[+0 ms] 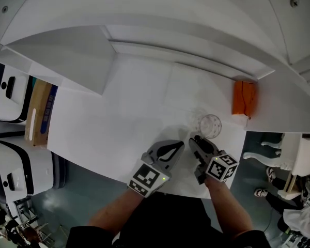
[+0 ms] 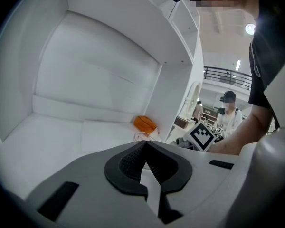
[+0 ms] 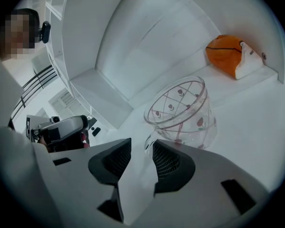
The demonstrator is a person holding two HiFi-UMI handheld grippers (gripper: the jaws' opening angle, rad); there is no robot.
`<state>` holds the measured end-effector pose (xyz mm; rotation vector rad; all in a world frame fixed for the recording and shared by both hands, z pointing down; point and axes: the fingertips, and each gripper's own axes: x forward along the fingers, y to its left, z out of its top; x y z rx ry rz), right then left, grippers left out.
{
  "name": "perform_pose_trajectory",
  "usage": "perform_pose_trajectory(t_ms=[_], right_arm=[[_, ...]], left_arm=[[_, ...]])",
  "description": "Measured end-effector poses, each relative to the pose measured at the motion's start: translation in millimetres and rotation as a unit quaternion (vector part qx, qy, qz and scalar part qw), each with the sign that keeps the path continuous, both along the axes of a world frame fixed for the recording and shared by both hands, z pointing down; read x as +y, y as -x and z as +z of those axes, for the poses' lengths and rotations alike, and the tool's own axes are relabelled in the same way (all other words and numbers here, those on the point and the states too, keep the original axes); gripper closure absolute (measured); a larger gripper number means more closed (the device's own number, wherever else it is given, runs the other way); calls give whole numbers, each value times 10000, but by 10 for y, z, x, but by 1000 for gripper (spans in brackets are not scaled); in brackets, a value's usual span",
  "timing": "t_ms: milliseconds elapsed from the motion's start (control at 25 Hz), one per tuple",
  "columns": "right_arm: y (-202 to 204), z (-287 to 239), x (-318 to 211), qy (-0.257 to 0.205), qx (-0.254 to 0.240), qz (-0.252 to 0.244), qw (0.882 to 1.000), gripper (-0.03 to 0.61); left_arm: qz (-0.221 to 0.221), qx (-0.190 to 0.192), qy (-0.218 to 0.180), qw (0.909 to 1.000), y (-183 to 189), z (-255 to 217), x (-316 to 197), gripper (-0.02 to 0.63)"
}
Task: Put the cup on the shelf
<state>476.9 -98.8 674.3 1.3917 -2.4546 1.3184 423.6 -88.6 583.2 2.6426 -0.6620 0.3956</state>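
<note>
The cup point(image 1: 210, 125) point(image 3: 180, 110) stands on the white shelf point(image 1: 139, 112), near an orange thing point(image 1: 244, 98). The right gripper point(image 1: 195, 138) point(image 3: 142, 148) is parted, the cup's handle between its jaws but not clamped. The left gripper point(image 1: 180, 144) point(image 2: 145, 144) is closed and empty, just beside it.

Cup point(image 1: 210, 125) on the shelf point(image 1: 119, 123), small object point(image 1: 244, 98) behind it rightward, right gripper point(image 1: 196, 140) just before the cup

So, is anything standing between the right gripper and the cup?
Nothing visible does. The cup stands directly ahead of the right gripper, close to the tips of its open jaws. The orange object lies farther back on the ledge, off that line.
</note>
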Motion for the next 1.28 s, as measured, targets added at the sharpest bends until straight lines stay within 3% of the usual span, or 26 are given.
perform_pose_trajectory(t_ms=[320, 480, 800, 1040, 1280], right_arm=[[43, 2, -37, -214, -214, 277, 9992, 463], [-9, -6, -69, -496, 57, 608, 9969, 529], [-25, -98, -138, -712, 68, 1034, 9921, 534], [-303, -340, -175, -1097, 475, 1130, 9864, 538], [-410, -420, -159, -1195, 1026, 892, 9835, 541]], left_arm=[[35, -75, 80, 9999, 113, 22, 86, 611], [82, -115, 73, 9999, 158, -16, 151, 611], [250, -306, 100, 9992, 389, -53, 391, 611], [409, -328, -9, 9986, 489, -169, 492, 611], [484, -255, -95, 9985, 478, -278, 496, 611]])
